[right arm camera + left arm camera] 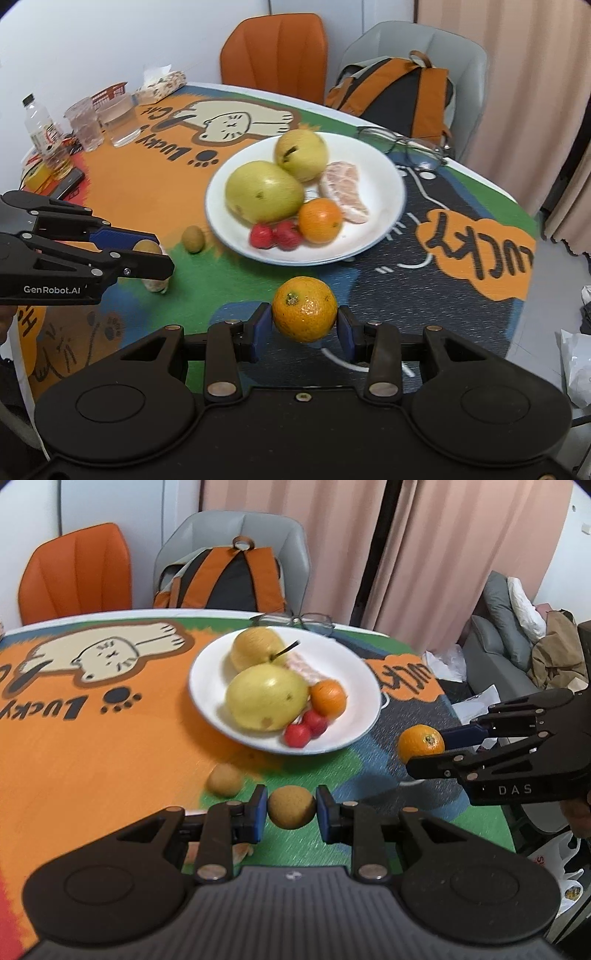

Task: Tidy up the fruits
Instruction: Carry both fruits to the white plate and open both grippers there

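Bright cartoon cats cover the round tabletop (122, 177), orange, green and dark blue. Near its front edge, the left gripper (291, 808) pinches a small round brown fruit (291, 807) between its blue pads. Just to the right, the right gripper (304, 320) pinches a round orange mandarin (304, 309). Both fruits hang above the cloth, near the plate but not on it. One more little brown fruit (193, 239) sits on the green patch beside the plate. Farther back, the white round plate (384, 206) already holds two yellow-green pears (264, 195), another orange, red berries and peeled pomelo. I think most fruit is sorted; three pieces are left.
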{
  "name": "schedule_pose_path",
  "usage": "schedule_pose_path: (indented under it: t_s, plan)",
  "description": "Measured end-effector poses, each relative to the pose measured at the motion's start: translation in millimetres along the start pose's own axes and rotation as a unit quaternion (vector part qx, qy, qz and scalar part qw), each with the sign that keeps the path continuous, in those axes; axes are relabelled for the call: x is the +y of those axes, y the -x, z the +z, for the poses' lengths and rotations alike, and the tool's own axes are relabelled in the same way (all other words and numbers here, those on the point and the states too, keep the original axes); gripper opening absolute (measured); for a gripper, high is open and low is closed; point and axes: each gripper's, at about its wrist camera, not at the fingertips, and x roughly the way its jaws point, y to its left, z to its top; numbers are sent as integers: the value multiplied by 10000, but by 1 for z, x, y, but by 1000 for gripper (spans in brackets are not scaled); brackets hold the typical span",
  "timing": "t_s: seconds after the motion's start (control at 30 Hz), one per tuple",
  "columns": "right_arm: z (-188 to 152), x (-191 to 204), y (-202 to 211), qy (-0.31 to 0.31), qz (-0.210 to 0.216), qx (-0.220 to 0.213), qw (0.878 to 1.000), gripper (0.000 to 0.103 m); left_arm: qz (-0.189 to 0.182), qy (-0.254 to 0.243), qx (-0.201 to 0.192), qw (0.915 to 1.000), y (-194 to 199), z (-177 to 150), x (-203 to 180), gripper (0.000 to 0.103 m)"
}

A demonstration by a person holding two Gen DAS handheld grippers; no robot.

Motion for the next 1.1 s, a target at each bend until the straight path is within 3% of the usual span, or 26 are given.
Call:
schedule_pose_path:
  t_s: [0.57, 1.1]
  plan:
    - [36, -34, -8, 140, 57, -324, 9994, 39, 0, -71, -121, 9999, -33, 41, -26, 26]
    - [55, -49, -33, 307, 175, -177, 9992, 39, 20, -70, 36, 10000, -69, 51, -36, 26]
